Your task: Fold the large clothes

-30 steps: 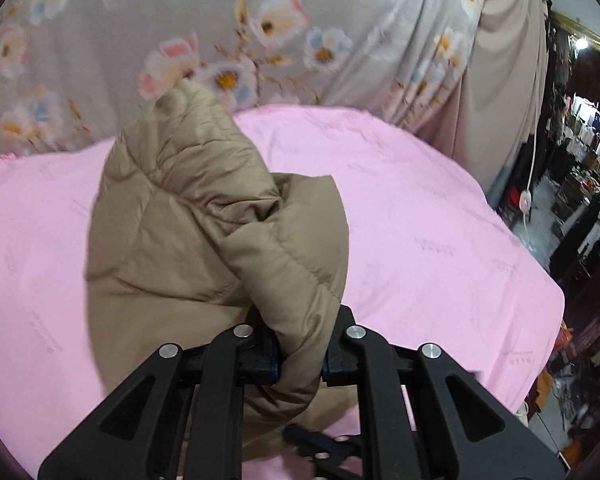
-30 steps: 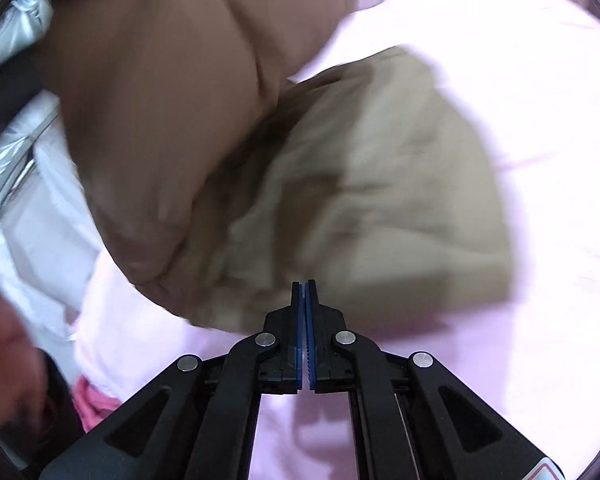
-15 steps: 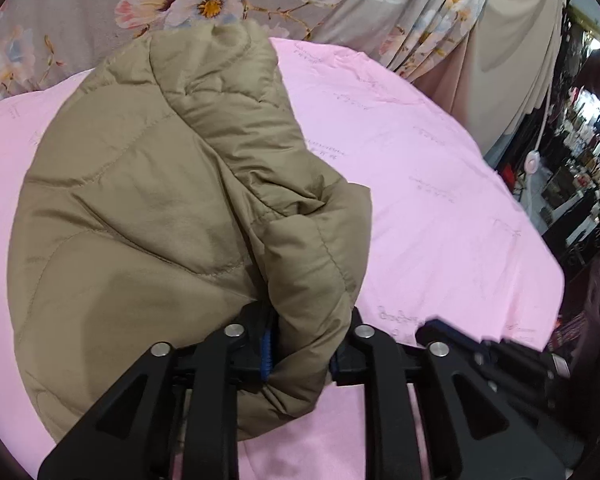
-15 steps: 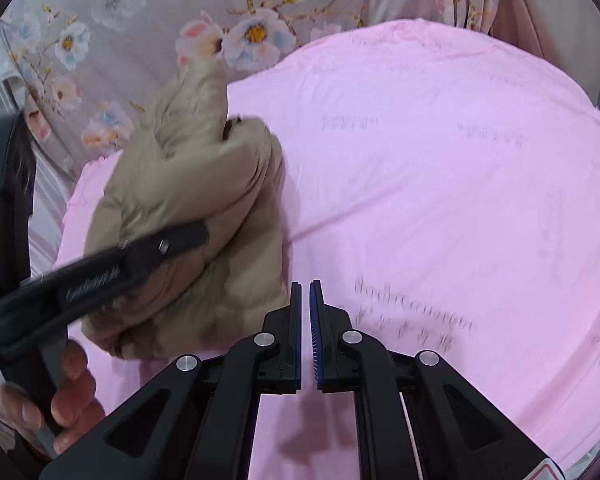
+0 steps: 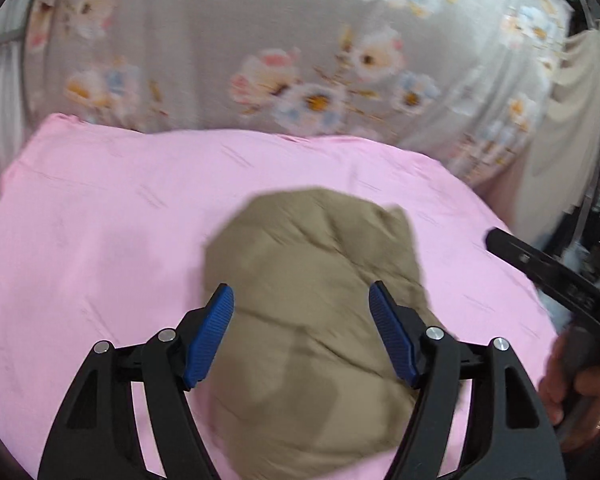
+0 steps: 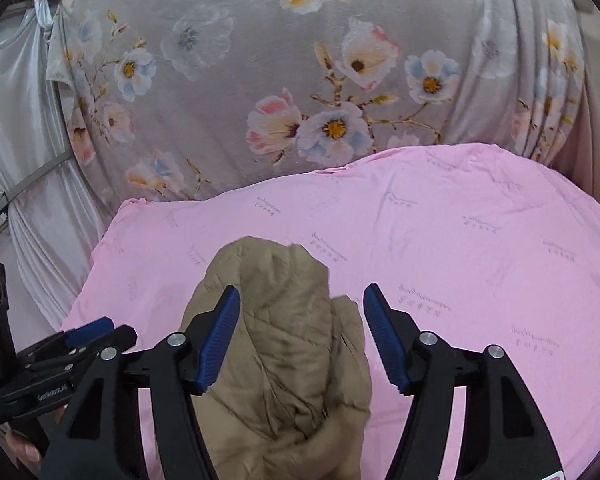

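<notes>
Jacket (image 5: 312, 320) just let go, bundled on near pink sheet (image 5: 100, 220), left gripper (image 5: 301, 312) and right gripper (image 6: 301, 312) newly spread wide, empty: fold likely finished.

left gripper (image 5: 301, 334): your black linkage arms, silver pivot screws, ribbed blue pads; right gripper (image 6: 301, 338): the same build, red-white sticker at its corner | your right hand (image 5: 576, 396): a ring

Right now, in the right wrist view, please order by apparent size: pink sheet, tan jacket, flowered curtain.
1. flowered curtain and pink sheet: alike, not ranked; the curtain hangs farther back.
2. tan jacket: smallest, though nearest.
</notes>
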Demonstrator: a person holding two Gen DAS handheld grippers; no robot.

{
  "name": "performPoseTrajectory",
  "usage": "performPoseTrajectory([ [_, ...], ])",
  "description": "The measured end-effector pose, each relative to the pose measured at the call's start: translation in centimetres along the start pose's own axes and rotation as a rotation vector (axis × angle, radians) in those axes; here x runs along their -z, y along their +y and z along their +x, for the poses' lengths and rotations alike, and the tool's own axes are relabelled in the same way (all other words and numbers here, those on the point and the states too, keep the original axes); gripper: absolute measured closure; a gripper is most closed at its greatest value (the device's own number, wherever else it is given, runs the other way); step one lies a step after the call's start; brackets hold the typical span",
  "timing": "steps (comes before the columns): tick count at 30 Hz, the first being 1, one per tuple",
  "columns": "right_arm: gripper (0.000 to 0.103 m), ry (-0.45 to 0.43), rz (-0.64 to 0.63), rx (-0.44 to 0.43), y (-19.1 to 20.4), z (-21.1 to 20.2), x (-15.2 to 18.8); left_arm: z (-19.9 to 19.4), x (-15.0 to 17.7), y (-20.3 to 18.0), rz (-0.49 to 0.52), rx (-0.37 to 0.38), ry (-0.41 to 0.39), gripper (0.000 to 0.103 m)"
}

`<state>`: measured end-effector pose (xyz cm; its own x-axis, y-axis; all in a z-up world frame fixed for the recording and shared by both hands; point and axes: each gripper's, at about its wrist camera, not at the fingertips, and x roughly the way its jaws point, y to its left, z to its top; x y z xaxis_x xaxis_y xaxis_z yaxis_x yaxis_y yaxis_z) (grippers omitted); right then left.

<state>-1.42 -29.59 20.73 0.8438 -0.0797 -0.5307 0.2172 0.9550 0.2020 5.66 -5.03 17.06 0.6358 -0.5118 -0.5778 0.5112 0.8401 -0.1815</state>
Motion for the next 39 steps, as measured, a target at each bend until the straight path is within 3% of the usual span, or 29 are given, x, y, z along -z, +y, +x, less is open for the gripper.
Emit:
performPoseTrajectory([
  [6,0.029,0.132,-0.042,0.128,2.6,8.3,-3.9,4.7,-5.5,2.3,-0.029,-0.162,0.025,0.035],
  [11,0.029,0.264,0.031,0.165,0.5,13.3,-1.5,9.0,-6.4,1.4,-0.016,-0.205,0.076,0.035],
  [12,0.036,0.291,0.054,0.15,0.0,14.1,-0.8,9.9,-6.4,1.1,-0.013,-0.202,0.093,0.035],
  [13,0.057,0.324,0.082,0.126,-0.6,14.8,0.2,10.7,-6.2,0.7,-0.012,-0.199,0.109,0.035],
  [14,0.066,0.342,0.098,0.119,-1.1,15.3,1.2,11.6,-5.9,0.2,-0.01,-0.192,0.127,0.035],
  [16,0.08,0.312,0.112,0.12,-2.0,14.9,2.5,13.4,-5.2,-0.7,-0.004,-0.174,0.165,0.035],
  [21,0.085,0.229,0.198,0.131,-4.8,13.1,5.1,16.9,-2.9,-2.8,0.012,-0.148,0.227,0.034],
  [28,0.083,0.194,0.176,0.201,-6.4,14.5,8.9,19.3,-0.1,-5.2,0.071,-0.193,0.194,0.031],
  [39,0.075,0.192,0.263,0.113,-9.0,17.0,10.9,21.4,2.1,-5.7,0.091,-0.252,0.109,0.022],
])
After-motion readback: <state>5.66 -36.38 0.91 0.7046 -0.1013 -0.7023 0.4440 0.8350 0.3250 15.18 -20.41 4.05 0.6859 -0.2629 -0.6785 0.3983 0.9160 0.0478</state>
